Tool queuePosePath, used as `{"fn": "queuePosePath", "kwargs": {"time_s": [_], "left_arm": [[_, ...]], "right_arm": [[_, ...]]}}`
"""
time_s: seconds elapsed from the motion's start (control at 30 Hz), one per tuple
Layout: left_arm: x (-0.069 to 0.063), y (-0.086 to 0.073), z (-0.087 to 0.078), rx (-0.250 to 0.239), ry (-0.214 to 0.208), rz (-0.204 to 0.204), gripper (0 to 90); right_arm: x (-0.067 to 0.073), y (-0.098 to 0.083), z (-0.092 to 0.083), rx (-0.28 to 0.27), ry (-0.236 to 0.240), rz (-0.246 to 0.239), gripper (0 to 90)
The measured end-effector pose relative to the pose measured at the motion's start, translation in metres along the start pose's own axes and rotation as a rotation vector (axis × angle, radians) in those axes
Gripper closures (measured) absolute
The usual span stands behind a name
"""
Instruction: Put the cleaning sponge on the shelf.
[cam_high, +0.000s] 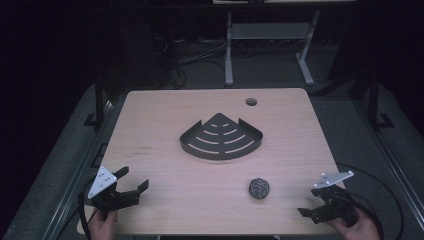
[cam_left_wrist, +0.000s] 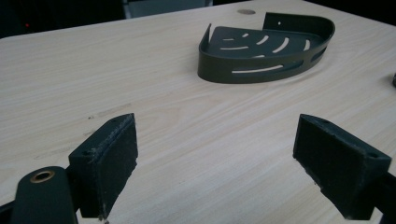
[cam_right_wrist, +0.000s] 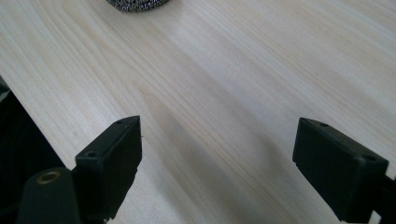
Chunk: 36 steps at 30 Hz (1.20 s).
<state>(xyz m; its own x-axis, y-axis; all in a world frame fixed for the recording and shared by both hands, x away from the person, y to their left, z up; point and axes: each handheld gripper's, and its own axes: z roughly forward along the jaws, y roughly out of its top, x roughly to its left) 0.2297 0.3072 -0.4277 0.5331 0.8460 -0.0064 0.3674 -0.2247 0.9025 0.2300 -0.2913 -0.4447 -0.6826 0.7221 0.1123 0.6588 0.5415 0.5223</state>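
Note:
A dark metal corner basket (cam_high: 220, 156) with slotted floor lies at the table's middle; the left gripper view shows its curved wall (cam_left_wrist: 215, 70) far ahead. A speckled black-and-white ball (cam_high: 259, 188) rests toward the front right, and its lower edge (cam_right_wrist: 137, 4) shows at the top of the right gripper view. My left gripper (cam_high: 134, 178) sits near the front left corner, open, with bare wood between its jaws (cam_left_wrist: 215, 158). At the front right edge, my right gripper (cam_high: 311, 201) is also open and holds nothing (cam_right_wrist: 217, 163), a short way right of the ball.
The light wooden table (cam_high: 165, 115) has a round cable hole (cam_high: 251, 101) near its far edge. Beyond it stand a white desk frame (cam_high: 229, 50) and cables on a dark floor. In the right gripper view the table's edge (cam_right_wrist: 28, 126) runs close on the left.

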Motion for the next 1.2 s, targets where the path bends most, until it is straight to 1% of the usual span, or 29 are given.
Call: {"fn": "queuePosePath", "kwargs": {"time_s": [0.07,0.13,0.2,0.23,0.27,0.3,0.33,0.37,0.4,0.47,0.5,0.6,0.73,0.8,0.83,0.9,0.97,1.1,1.17,1.2], "left_arm": [[-0.001,0.000,-0.001,0.000,0.004,0.004,13.3],[-0.002,0.000,-0.002,-0.006,-0.001,-0.004,13.2],[-0.002,0.000,-0.002,-0.009,-0.005,-0.003,13.2],[-0.003,0.000,-0.002,-0.008,-0.003,0.001,13.3],[-0.003,0.001,-0.002,-0.003,0.001,0.016,13.3],[-0.003,0.001,-0.002,-0.006,-0.001,0.017,13.3],[-0.003,0.001,-0.002,-0.008,-0.003,0.008,13.2],[-0.003,0.001,-0.002,-0.008,-0.003,0.008,13.3],[-0.002,0.000,-0.002,-0.011,-0.014,-0.004,13.3],[-0.002,0.000,-0.002,-0.008,-0.013,-0.001,13.3],[-0.003,0.000,-0.001,-0.007,-0.001,0.009,13.3],[-0.003,0.001,-0.002,-0.009,-0.008,0.007,13.3],[-0.003,0.001,-0.002,-0.010,-0.006,0.009,13.2],[-0.003,0.001,-0.002,-0.012,-0.004,0.004,13.3],[-0.003,0.001,-0.002,-0.011,-0.010,0.006,13.2],[-0.003,0.001,-0.002,-0.012,-0.007,0.007,13.2],[-0.003,0.001,-0.002,-0.012,-0.009,0.005,13.3],[-0.003,0.002,-0.003,-0.016,-0.007,0.008,13.3],[-0.002,0.002,-0.003,-0.018,-0.009,0.007,13.2],[-0.002,0.002,-0.003,-0.017,-0.010,0.007,13.2]], "right_arm": [[0.001,0.002,-0.001,-0.003,-0.002,-0.009,15.2],[0.003,0.004,0.000,-0.005,0.011,-0.015,15.2],[0.004,0.007,0.003,0.009,0.017,-0.019,15.1],[0.005,0.008,0.004,0.015,0.018,-0.026,15.2],[0.007,0.010,0.005,0.025,0.019,-0.032,15.1],[0.009,0.011,0.005,0.029,0.017,-0.040,15.1],[0.010,0.013,0.004,0.027,0.014,-0.048,15.1],[0.010,0.013,0.004,0.027,0.014,-0.048,15.1],[0.012,0.016,0.002,0.022,0.016,-0.057,15.0],[0.013,0.017,0.002,0.021,0.014,-0.059,14.8],[0.014,0.020,-0.001,0.012,0.016,-0.067,14.7],[0.014,0.024,0.000,0.009,0.021,-0.071,14.7],[0.016,0.028,0.001,0.018,0.026,-0.086,14.7],[0.019,0.033,0.001,0.022,0.040,-0.094,14.7],[0.022,0.039,0.001,0.033,0.034,-0.111,14.7],[0.024,0.041,0.002,0.036,0.036,-0.117,14.7],[0.028,0.049,0.005,0.041,0.042,-0.139,14.7],[0.032,0.057,0.010,0.057,0.048,-0.159,14.7],[0.033,0.059,0.011,0.064,0.049,-0.161,14.7],[0.035,0.064,0.014,0.070,0.056,-0.172,14.8]]}}
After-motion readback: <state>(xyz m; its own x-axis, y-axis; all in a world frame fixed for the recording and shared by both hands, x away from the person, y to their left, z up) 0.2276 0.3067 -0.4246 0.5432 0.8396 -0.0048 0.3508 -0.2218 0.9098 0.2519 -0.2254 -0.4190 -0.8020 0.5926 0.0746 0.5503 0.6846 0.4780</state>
